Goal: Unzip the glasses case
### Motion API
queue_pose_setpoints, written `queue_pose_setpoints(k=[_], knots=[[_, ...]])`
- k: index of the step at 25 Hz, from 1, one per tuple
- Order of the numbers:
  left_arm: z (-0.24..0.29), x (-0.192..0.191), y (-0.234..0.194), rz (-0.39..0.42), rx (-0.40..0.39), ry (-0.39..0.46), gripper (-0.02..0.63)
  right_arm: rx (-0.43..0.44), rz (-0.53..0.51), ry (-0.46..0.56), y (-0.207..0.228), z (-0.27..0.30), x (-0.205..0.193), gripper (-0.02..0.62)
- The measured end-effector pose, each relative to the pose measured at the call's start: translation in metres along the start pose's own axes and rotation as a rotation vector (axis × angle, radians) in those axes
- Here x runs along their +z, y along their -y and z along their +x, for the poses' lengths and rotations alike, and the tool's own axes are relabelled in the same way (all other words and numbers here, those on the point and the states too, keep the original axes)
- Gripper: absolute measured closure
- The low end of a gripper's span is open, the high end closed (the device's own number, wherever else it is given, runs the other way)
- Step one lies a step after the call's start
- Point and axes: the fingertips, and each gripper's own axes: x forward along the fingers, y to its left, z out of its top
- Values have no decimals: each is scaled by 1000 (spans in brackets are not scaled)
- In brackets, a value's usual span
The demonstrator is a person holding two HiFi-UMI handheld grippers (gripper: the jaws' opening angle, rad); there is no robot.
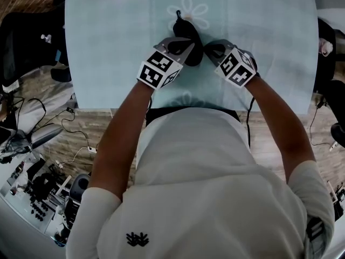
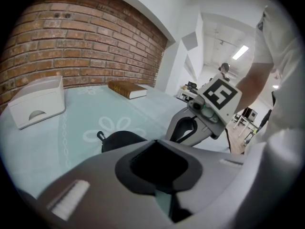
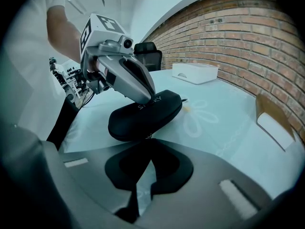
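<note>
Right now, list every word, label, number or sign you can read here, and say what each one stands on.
"S…RY": pale lettering on the glasses case, right gripper view; the left gripper covers the middle letters.
Marker cube: black-and-white squares only, no words.
Shirt emblem: a dark shape, no letters.
Book, white box: no print readable.

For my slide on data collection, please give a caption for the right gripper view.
Left gripper touching the top of a black glasses case on a flowered tablecloth.
</note>
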Motion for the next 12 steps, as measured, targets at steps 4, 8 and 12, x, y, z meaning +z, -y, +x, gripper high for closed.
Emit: queue_pose_setpoints(k=[4,8,12], knots=[[0,0,0,-5,-7,6,555,12,-8,-3,4,2,0,595],[1,-1,1,-11,-14,8,555,19,-29,-10,8,4,2,595],[-1,0,0,-16,-16,12,555,26,-50,-15,12,5,5,595]])
